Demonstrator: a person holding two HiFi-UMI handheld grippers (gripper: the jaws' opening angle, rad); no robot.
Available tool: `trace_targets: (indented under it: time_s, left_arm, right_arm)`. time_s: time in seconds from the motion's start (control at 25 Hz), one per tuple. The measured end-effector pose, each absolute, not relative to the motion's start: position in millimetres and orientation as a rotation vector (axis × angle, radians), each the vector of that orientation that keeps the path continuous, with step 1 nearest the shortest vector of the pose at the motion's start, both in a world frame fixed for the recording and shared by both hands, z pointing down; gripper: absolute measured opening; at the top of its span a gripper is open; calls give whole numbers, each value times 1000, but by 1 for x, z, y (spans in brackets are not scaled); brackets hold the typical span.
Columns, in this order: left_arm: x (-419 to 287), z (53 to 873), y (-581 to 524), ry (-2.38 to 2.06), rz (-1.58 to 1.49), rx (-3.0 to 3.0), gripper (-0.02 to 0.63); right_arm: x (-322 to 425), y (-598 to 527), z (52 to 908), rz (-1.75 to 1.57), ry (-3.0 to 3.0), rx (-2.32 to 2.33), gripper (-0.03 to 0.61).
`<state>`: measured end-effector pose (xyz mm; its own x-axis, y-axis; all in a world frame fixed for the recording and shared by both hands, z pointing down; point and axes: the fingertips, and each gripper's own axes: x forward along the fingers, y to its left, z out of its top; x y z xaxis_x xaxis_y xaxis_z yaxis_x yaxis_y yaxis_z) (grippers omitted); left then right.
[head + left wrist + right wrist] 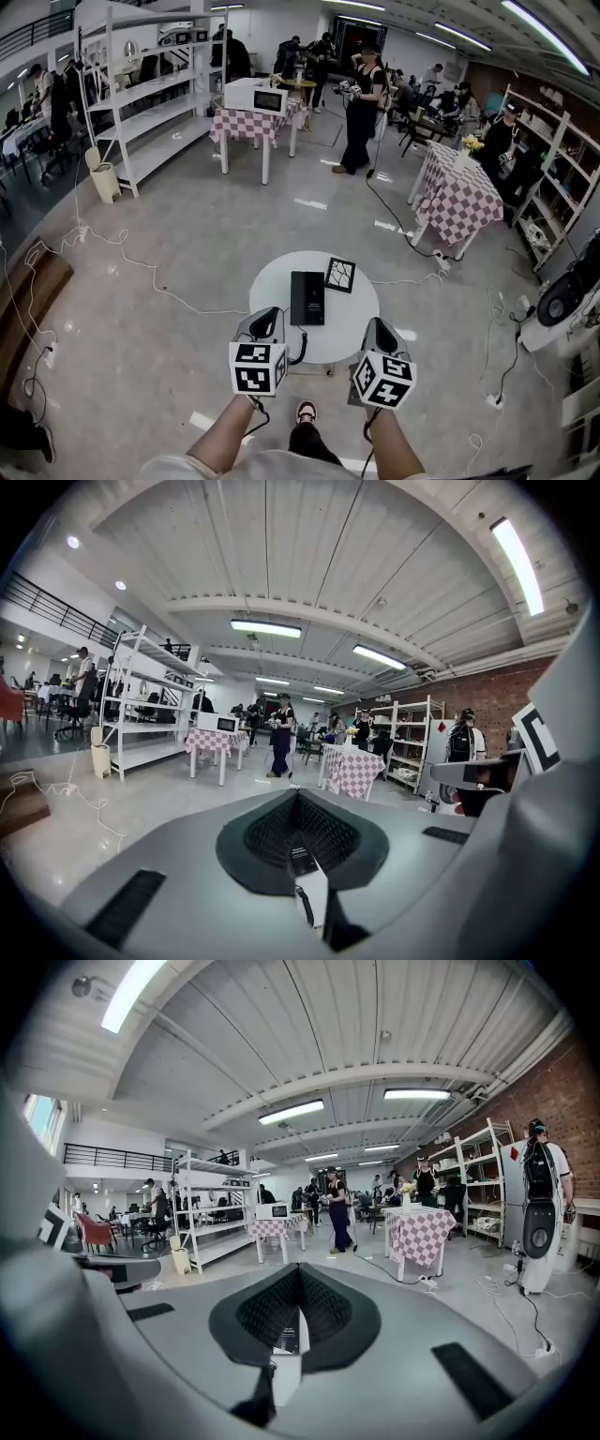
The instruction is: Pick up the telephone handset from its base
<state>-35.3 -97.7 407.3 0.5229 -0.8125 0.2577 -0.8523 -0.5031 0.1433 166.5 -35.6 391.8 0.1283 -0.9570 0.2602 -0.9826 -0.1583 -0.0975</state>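
Left tongs (266, 317): closed, gripping nothing, over the surface's near rim.
Right tongs (380, 326): closed, gripping nothing, at the rim's right side.
Black telephone (307, 298): just ahead, between both tongs.
Surface (272, 281): round, open floor (187, 244) all around.

The round table (272, 281) is bare along its left and far edges, and along the right edge nearer the person. The telephone (307, 298) fills the middle, with a small framed card (339, 275) just beside its far right corner. A dark cord (301, 349) loops over the near edge beside the left gripper (268, 315).
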Motion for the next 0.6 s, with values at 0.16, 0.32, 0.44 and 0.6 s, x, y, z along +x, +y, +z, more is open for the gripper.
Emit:
trace_targets:
  time_s: [0.16,0.32,0.44,0.6]
  left_arm:
    - [-21,416,-114,-1398,244,2510,17]
    - [-11,421,-135,-1403,261,2501,17]
    - [-6,420,-149,-1407,271,2500,17]
    - [-2,415,-172,-1438,266,2491,16]
  right_arm:
    - [182,-53,403,418,-1966,2280,23]
    - [192,-79,408,435,-1974,2271,23]
    - [196,-98,406,438,-1989,2260,23]
    - [200,-124,407,447,-2019,2229,23]
